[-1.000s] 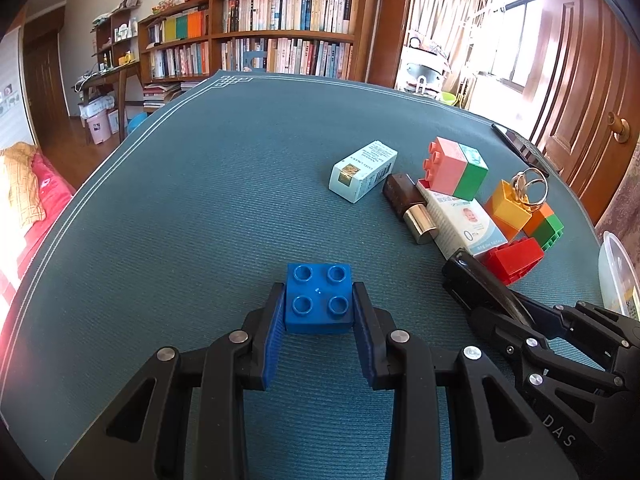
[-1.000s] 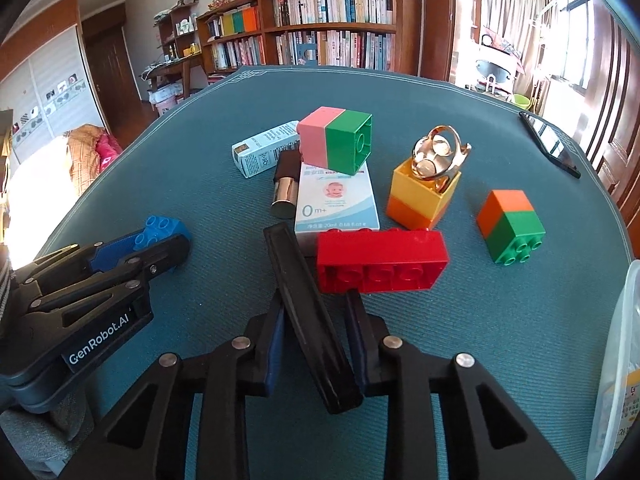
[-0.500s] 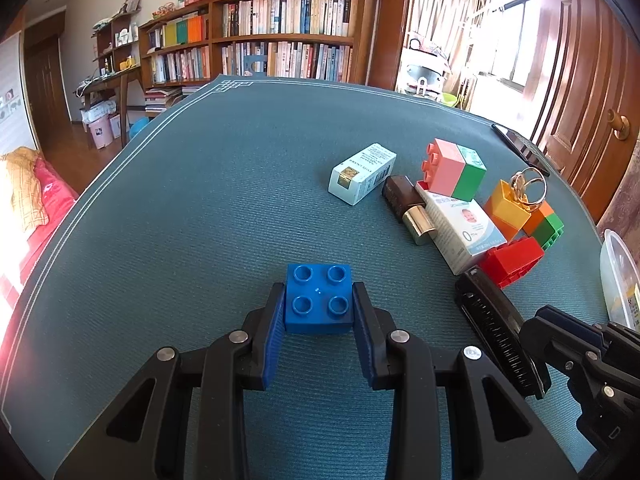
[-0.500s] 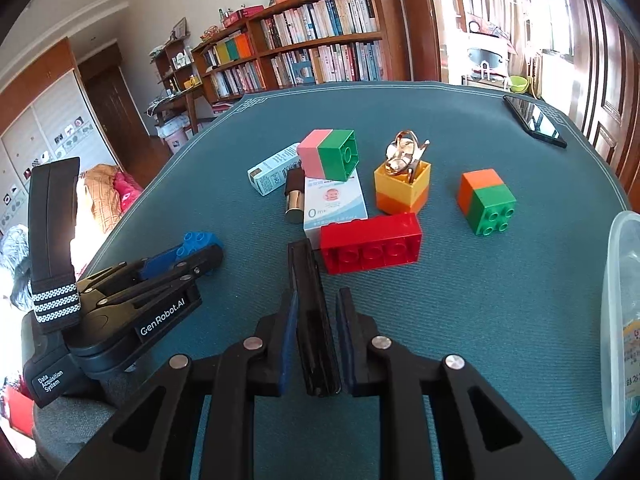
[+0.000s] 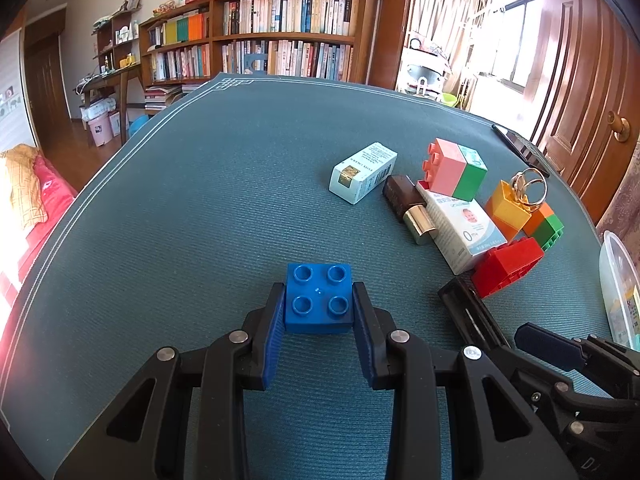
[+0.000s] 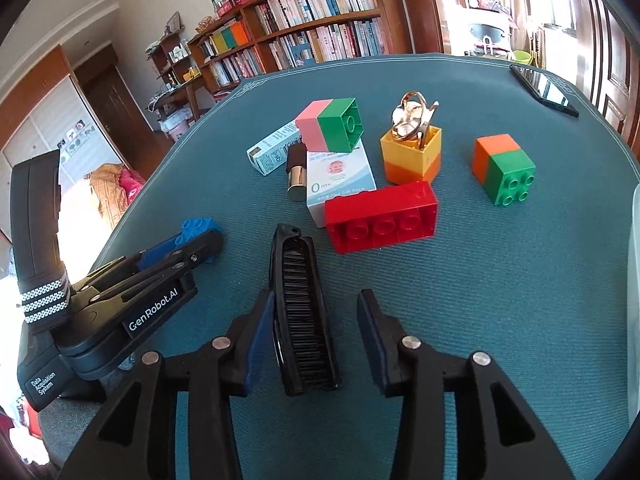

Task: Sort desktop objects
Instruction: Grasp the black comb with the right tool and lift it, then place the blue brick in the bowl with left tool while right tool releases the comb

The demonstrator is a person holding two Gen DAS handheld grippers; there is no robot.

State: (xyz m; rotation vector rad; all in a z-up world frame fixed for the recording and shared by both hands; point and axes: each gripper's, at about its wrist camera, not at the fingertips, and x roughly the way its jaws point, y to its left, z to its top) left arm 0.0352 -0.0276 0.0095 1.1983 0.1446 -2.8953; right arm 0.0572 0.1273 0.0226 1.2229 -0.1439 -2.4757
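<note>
My left gripper (image 5: 319, 303) is shut on a blue four-stud brick (image 5: 319, 298) low over the teal table mat (image 5: 180, 208). My right gripper (image 6: 316, 312) is open; a black comb (image 6: 302, 308) lies flat on the mat between its fingers, close against the left one. Ahead of it lie a red brick (image 6: 380, 216), a yellow-orange brick (image 6: 412, 156) with gold rings, an orange-green brick (image 6: 504, 168), a pink-green brick (image 6: 330, 124), two small white boxes (image 6: 340, 176) and a brown lipstick (image 6: 296, 172).
A clear plastic container (image 5: 618, 288) stands at the right edge of the table. A black phone (image 6: 544, 88) lies at the far right. The left gripper's body (image 6: 120, 300) sits close to the left of the comb. Bookshelves stand beyond the table.
My right gripper has opened and let go of the black comb, which now lies flat on the mat. The left gripper still holds the blue brick in the same place.
</note>
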